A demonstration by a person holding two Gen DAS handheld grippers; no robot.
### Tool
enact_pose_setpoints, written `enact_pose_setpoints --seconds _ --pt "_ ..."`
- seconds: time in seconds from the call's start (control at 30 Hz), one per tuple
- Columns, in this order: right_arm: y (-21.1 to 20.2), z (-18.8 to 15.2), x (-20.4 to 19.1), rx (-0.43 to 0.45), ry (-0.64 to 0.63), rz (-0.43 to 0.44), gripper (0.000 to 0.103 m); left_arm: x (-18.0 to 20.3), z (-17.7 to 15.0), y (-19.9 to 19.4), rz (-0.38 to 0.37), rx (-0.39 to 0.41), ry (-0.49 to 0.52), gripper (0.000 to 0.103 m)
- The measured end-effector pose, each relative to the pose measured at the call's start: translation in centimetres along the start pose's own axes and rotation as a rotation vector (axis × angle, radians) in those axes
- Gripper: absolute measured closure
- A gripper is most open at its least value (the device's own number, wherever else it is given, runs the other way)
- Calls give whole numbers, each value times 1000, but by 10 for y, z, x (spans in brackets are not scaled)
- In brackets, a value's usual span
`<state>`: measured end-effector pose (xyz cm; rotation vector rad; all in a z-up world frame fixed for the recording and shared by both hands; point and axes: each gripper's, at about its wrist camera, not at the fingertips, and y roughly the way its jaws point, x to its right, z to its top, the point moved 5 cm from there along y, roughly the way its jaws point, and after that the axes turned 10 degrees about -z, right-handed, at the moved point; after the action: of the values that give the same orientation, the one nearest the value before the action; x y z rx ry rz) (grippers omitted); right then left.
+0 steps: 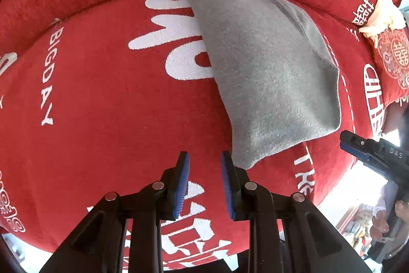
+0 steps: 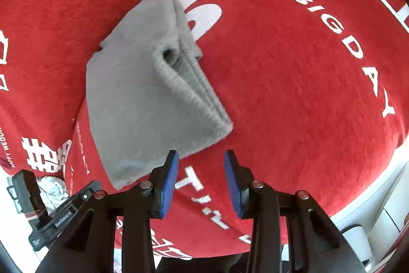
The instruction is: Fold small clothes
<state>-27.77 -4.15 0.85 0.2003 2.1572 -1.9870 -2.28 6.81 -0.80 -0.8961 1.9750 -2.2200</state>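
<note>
Looking down the left wrist view, folded grey fleece cloth (image 1: pixel 263 68) lies on red white-lettered cushion (image 1: pixel 102 99), left gripper (image 1: pixel 204 165) parted, empty; right wrist view, right gripper (image 2: pixel 200 163) parted, empty, loose layered edges may spring apart.

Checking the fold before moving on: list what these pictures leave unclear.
- Grey cloth: layers inside the fold hidden by its top layer, both views.
- Its underside: hidden against the red cover.
- Cream cloth: cut off at the left view's right edge.
- White crumpled thing: right view, partly behind the black device, too small.
</note>
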Motion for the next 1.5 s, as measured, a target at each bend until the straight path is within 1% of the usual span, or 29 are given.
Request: enact_pose_setpoints --seconds 0.23,0.33,0.4,0.43,0.47,0.5,0.53,0.6,0.67,0.8,0.9,1.03,1.07,1.17,1.27,1.37,1.5 --pt "-3 -13 -12 9 -3 29 59 2 -5 4 53 -17 36 77" --pt "-2 -15 -14 3 -11 32 52 0 -5 5 68 -24 27 77" --pt "-1 -13 -16 -4 -20 34 52 -2 -3 6 77 -32 14 77" --pt "-1 -12 -17 -8 -26 39 52 -4 -2 7 86 -31 5 65" --pt "0 -10 -18 -12 -32 43 52 -6 0 6 97 -23 -8 24" --pt "0 -6 -20 -15 -42 47 52 -7 3 5 110 -5 -20 6" --pt "0 -2 -22 -17 -49 49 52 -7 7 -1 132 34 -32 0" --pt "-1 6 -25 -14 -64 57 51 -5 11 -4 139 47 -35 0" --pt "-2 15 -28 -14 -77 64 46 -6 16 -4 142 42 -61 0" --pt "-4 35 -33 -23 -106 76 45 -5 30 3 173 32 -87 0" --pt "-5 54 -33 -26 -131 74 42 -4 41 6 188 41 -102 0" --pt "-5 74 -31 -30 -146 63 41 -6 54 10 211 38 -128 0" --pt "-4 79 -30 -31 -150 61 41 -6 56 13 206 32 -133 0" --pt "-3 94 -29 -35 -169 59 41 -1 61 19 153 11 -135 0" --pt "1 107 -27 -43 -182 67 41 2 67 17 130 38 -143 0" --pt "5 120 -21 -55 -168 96 39 -2 80 11 96 80 -179 0" --pt "16 143 -11 -88 -130 168 38 -8 103 13 27 112 -223 0"
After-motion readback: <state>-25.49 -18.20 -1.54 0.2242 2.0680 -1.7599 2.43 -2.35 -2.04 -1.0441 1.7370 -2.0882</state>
